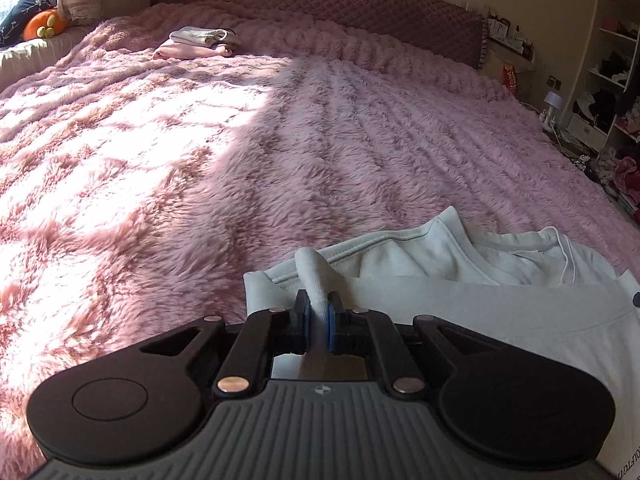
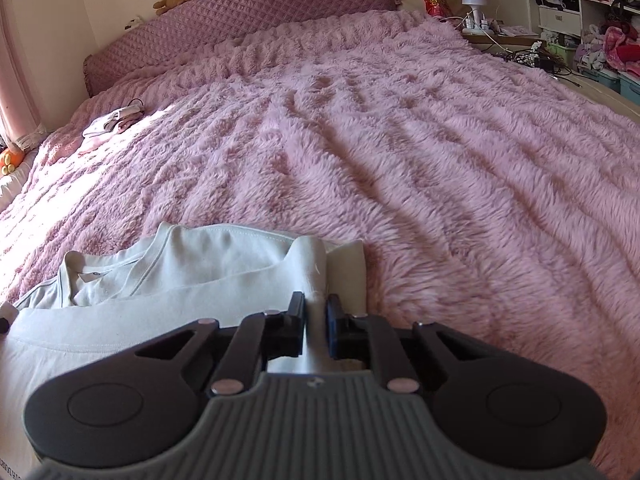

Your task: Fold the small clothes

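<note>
Pinching one fabric fold each, left gripper [image 1: 319, 312] and right gripper [image 2: 316, 312] are clamped on the pale shirt [image 1: 460, 308] lying on the bed [image 1: 280, 152]. Light, limp cloth; hold hem corners, expect sagging.

One pale garment [image 1: 460, 292], two folded clothes [image 1: 200, 42], one blanket [image 1: 280, 140], two grippers [image 1: 320, 312].

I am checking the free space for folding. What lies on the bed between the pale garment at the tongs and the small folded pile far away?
Only bare pink furry blanket lies between the pale garment and the folded pile. Both wrist views show it.
</note>
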Tool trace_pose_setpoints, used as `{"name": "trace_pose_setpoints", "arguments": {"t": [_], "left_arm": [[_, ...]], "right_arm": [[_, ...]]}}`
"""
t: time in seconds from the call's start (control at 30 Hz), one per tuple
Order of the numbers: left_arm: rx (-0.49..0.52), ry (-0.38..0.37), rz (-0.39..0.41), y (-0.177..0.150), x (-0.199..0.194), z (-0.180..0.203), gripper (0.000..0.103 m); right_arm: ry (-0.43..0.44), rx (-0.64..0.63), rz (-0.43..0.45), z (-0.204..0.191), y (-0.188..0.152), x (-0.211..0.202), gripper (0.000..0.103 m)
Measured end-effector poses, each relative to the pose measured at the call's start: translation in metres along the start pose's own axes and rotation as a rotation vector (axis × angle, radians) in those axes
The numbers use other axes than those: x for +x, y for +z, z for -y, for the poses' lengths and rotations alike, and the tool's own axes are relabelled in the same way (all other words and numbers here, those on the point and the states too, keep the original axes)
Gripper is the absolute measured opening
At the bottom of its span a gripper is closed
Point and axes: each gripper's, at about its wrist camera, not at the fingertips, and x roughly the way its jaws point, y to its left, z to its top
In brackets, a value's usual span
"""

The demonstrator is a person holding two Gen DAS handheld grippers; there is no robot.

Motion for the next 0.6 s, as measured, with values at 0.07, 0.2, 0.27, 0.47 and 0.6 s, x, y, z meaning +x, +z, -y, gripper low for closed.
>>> {"name": "trace_pose_setpoints", "arguments": {"t": [0.07,0.2,0.27,0.47,0.6], "left_arm": [[0.010,0.006,0.009,-0.001,-0.002,0.001,0.015],[-0.037,-0.018,0.072,0.001,-0.036,-0.005,0.028],[-0.049,-0.044,0.101,-0.004,-0.063,-0.009,0.030],[-0.096,-0.147,0.102,-0.055,-0.140,-0.015,0.036],[-0.173,-0.179,0.067,-0.084,-0.157,-0.019,0.035]], "right_arm": [[-0.002,0.003,0.001,0.001,-0.001,-0.001,0.016],[0.030,0.051,0.044,0.011,-0.001,-0.030,0.032],[0.099,0.065,0.060,0.020,-0.007,-0.062,0.033],[0.173,0.071,0.019,0.042,-0.059,-0.135,0.037],[0.137,0.118,-0.026,0.053,-0.093,-0.147,0.046]]}}
